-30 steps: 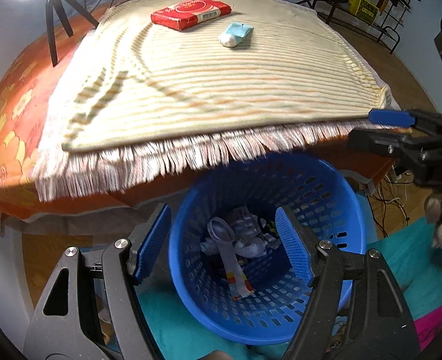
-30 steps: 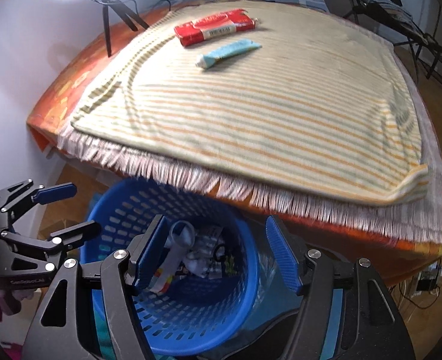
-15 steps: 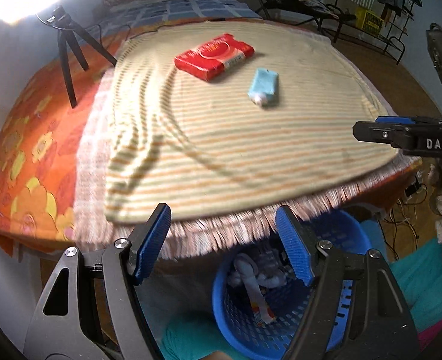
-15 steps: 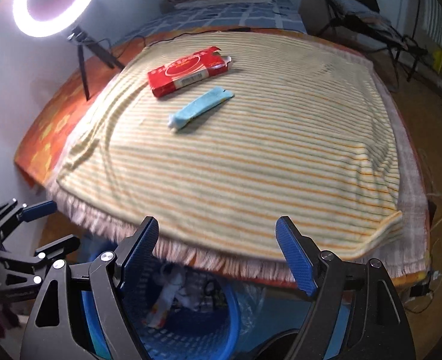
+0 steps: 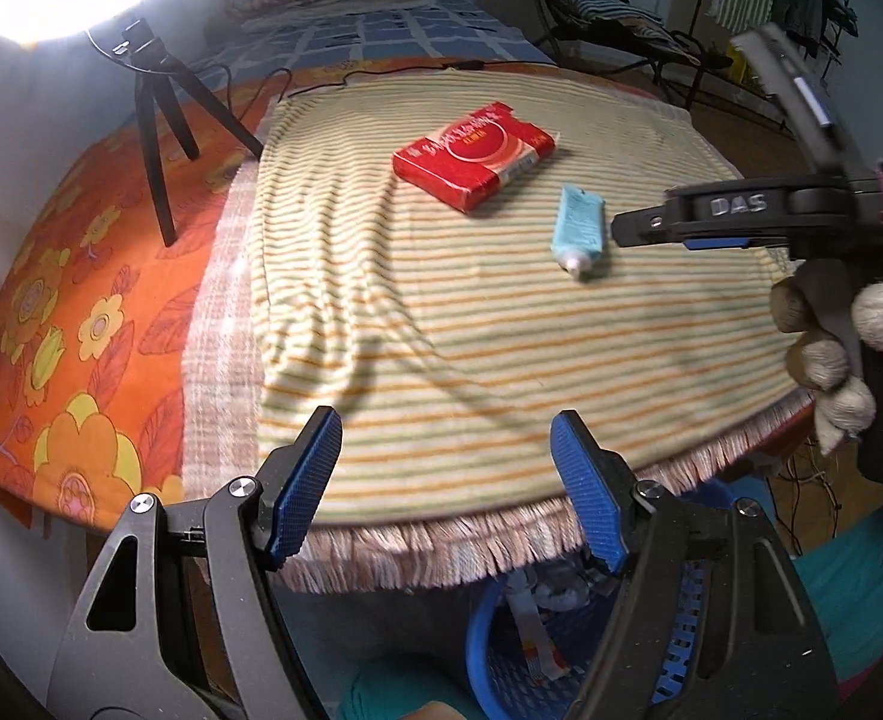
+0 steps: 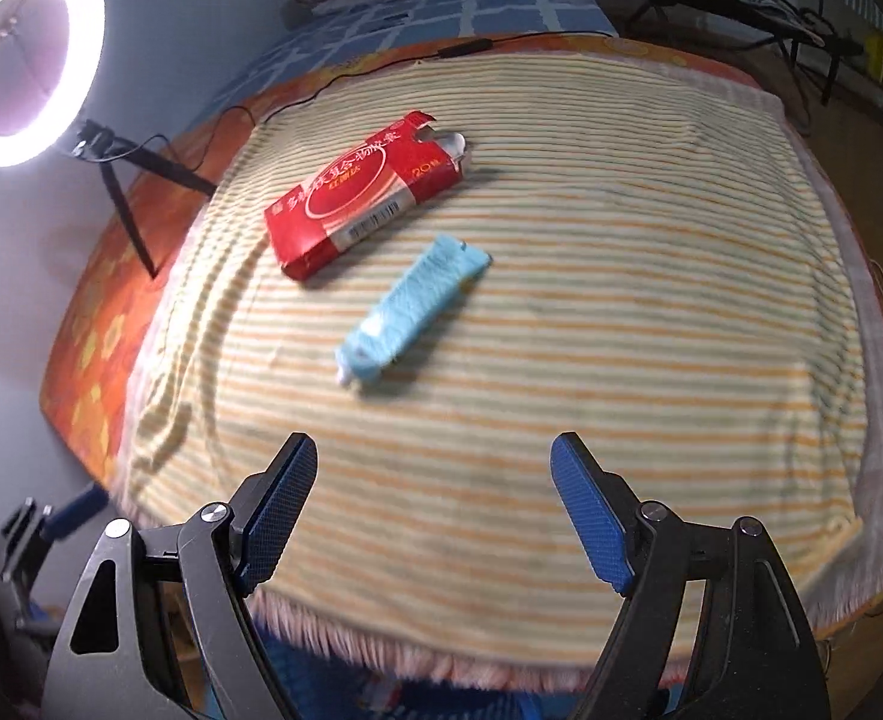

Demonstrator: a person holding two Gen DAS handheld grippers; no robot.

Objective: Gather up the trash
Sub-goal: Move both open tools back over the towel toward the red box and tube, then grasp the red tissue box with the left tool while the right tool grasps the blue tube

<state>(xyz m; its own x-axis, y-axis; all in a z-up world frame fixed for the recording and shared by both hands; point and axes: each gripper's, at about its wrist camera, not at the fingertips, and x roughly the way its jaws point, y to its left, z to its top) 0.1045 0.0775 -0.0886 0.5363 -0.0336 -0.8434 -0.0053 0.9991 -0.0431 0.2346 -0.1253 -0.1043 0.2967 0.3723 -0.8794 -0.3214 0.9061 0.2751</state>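
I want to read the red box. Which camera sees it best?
The right wrist view: the red box lies large, top label and torn open end showing. The left wrist view shows it smaller and farther away.

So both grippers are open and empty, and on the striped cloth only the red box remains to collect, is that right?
Not quite: two items remain. Beside the red box lies a light blue tube, seen in the right wrist view. Both the left gripper and right gripper are open and empty.
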